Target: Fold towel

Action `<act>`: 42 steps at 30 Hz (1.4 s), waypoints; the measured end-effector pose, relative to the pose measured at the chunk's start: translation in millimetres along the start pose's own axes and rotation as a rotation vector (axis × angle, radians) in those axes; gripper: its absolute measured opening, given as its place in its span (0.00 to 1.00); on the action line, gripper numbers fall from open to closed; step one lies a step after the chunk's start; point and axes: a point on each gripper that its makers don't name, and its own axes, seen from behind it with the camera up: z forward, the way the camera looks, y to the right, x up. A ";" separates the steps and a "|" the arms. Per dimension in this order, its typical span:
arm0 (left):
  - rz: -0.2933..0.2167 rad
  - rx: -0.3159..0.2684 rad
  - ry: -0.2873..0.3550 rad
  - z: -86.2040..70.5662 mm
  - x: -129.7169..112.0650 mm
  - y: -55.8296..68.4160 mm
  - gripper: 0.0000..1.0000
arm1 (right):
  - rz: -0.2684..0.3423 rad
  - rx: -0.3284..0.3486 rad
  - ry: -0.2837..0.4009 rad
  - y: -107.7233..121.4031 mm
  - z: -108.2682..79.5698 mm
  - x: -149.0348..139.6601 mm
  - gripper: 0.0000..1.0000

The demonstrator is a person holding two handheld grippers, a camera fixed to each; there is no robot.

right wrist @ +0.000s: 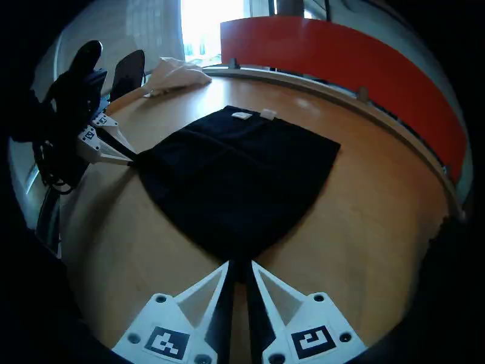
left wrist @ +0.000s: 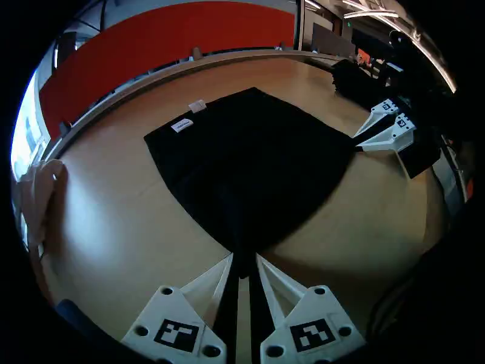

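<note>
Wooden table (left wrist: 109, 230) below red wall panel (left wrist: 170, 36) is carrying black towel (left wrist: 254, 158), lying flat mid-surface | left gripper (left wrist: 244, 270) is pinching one near corner | right gripper (right wrist: 240, 270) is pinching the neighbouring corner | judged best: raising both corners level, edge taut, toward the far edge with white tags (left wrist: 182, 125).

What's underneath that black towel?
The wooden table shows all around the black towel, which is spread out on it. Anything lying beneath the cloth itself is covered and cannot be seen.
</note>
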 end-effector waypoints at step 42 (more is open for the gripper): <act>-0.130 -0.010 -0.001 -107.0 34.6 18.2 0.10 | -0.018 0.015 0.047 -39.1 -90.2 65.7 0.11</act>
